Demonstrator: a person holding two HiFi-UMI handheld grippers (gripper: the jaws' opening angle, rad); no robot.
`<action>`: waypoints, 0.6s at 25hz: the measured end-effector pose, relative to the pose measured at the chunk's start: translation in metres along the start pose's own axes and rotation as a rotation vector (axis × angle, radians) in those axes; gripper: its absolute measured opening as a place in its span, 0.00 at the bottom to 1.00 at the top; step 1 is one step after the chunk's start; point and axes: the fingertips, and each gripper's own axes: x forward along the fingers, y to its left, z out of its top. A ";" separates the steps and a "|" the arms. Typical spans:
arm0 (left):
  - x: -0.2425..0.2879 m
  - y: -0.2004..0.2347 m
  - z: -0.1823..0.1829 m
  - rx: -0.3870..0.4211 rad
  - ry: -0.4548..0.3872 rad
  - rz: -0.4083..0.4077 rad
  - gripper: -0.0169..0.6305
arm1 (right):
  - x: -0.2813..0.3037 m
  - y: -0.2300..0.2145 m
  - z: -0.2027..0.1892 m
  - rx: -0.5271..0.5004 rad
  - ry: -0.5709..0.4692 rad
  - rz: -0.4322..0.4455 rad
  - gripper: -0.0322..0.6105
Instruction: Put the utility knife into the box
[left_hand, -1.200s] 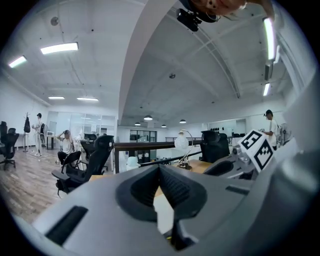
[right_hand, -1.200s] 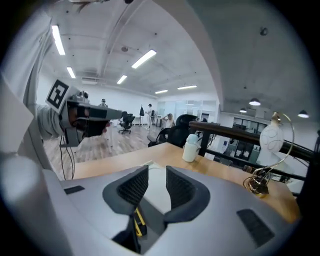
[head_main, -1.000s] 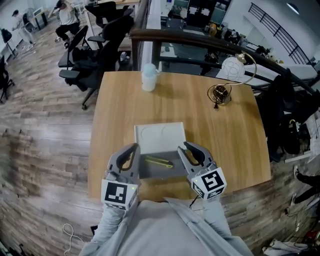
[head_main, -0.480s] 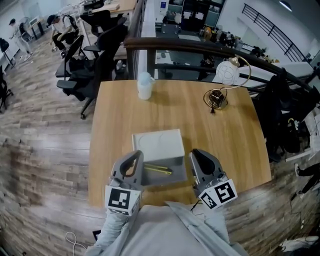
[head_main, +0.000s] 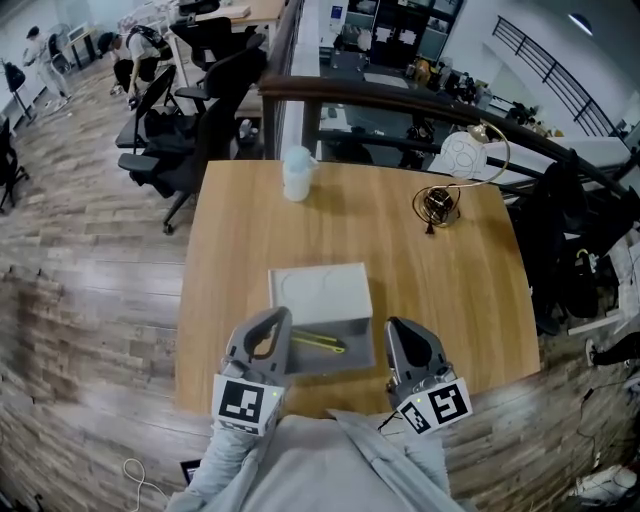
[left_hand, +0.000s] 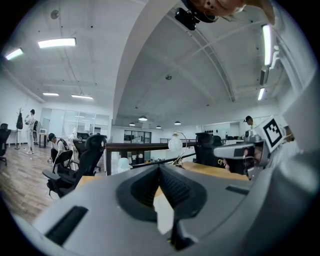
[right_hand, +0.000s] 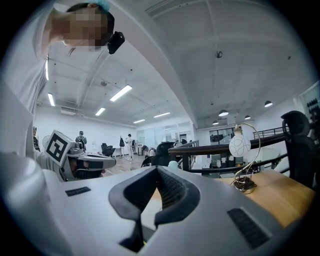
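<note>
The yellow utility knife (head_main: 320, 341) lies inside the open grey box (head_main: 352, 360) near the table's front edge. The box's white lid (head_main: 318, 290) is folded back behind it. My left gripper (head_main: 274, 318) hovers at the box's left end and my right gripper (head_main: 399, 327) at its right end, neither touching the knife. In the left gripper view the left gripper (left_hand: 160, 168) is shut with nothing in it. The right gripper (right_hand: 157, 169) is likewise shut and empty in its own view.
On the wooden table (head_main: 230, 250) a pale cup (head_main: 297, 173) stands at the far left and a globe lamp (head_main: 465, 155) with a round base (head_main: 438, 205) at the far right. Office chairs (head_main: 190, 130) and a dark railing (head_main: 400, 90) lie beyond.
Both grippers have drawn back a little toward the table's near edge, the right one more. The knife stays in the box.
</note>
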 end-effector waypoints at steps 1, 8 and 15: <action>-0.001 0.000 -0.001 -0.006 0.005 0.001 0.06 | 0.000 0.001 -0.001 -0.003 0.005 -0.003 0.08; -0.006 0.001 -0.007 0.004 0.012 -0.004 0.06 | 0.002 0.007 -0.002 -0.013 0.009 -0.007 0.08; -0.008 0.001 -0.009 -0.022 0.029 0.003 0.06 | 0.004 0.009 -0.005 -0.007 0.021 -0.003 0.08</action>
